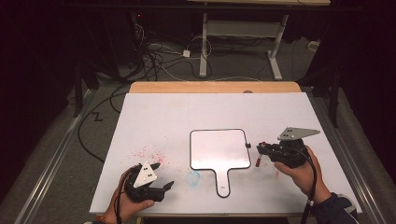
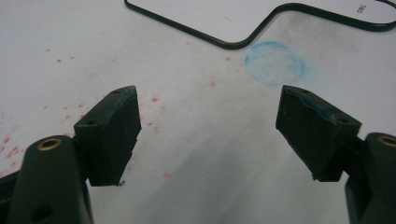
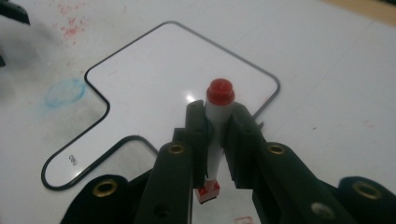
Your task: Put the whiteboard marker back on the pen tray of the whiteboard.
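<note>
Left gripper (image 1: 164, 185): near the table's front edge, toward the front-left corner; jaws spread wide with nothing between them, over bare white sheet (image 1: 154, 116) speckled with red flecks (image 1: 149, 153). A smudged blue ring (image 2: 274, 63) lies just ahead of it, beside the board's handle.

Right gripper (image 3: 218, 122): toward the right edge of the table, jaws closed on a white marker (image 3: 215, 140), red-capped end (image 3: 220, 92) pointing away from the hand and a red end below the jaws. In the high view the gripper (image 1: 259, 148) sits just off the board's right side.

Whiteboard paddle (image 1: 218, 148): flat at mid-table, dark-rimmed, handle toward the front edge; writing surface appears blank.

Step in hand, as judged: bringing the marker to the board. The cap looks to be on; it likely needs pulling before any stroke. The free gripper would do well to pin the handle so the board does not slide, and the marker should meet the surface lightly.

Containers: none on the table.
</note>
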`<state>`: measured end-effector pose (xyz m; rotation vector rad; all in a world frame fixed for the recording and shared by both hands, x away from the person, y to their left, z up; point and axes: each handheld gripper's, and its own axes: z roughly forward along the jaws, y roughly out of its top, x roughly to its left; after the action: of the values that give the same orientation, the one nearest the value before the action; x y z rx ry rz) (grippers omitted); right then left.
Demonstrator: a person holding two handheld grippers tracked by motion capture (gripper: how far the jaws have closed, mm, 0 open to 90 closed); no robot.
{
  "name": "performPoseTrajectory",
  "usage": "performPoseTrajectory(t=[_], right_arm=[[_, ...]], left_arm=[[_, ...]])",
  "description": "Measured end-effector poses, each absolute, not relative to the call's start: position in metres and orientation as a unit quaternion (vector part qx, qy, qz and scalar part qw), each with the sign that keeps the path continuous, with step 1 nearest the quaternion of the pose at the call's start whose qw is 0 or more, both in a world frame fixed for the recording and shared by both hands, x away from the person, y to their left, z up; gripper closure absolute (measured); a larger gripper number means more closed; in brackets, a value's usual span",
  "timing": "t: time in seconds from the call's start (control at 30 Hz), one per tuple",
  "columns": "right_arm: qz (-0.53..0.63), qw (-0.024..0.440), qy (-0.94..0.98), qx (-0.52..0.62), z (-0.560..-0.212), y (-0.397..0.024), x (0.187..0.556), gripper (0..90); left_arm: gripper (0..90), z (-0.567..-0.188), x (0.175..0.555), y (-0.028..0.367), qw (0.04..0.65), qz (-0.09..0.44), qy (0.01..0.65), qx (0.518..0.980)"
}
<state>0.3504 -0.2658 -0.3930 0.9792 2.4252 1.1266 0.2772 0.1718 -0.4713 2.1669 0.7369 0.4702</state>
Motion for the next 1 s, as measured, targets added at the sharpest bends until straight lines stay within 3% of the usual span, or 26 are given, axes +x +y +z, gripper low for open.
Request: performPoseTrajectory(t=[0.13,0.2,0.33,0.63,1.0], right_arm=[[0.397,0.117,0.834,0.365,-0.407,-0.265,0.368,80.7],[0.415,0.081,0.825,0.374,-0.41,-0.266,0.379,80.7],[0.427,0.066,0.81,0.397,-0.422,-0.263,0.399,78.7],[0.43,0.089,0.796,0.417,-0.449,-0.248,0.428,76.9],[0.4,0.127,0.795,0.438,-0.465,-0.243,0.434,74.0]], left_arm=[[21.3,-0.473,0.278,0.169,0.385,0.181,0.286,0.858],[21.3,-0.473,0.279,0.168,0.387,0.179,0.285,0.859],[21.4,-0.473,0.279,0.167,0.386,0.179,0.284,0.859],[21.3,-0.475,0.276,0.166,0.37,0.184,0.277,0.867],[21.3,-0.477,0.274,0.166,0.361,0.183,0.271,0.873]])
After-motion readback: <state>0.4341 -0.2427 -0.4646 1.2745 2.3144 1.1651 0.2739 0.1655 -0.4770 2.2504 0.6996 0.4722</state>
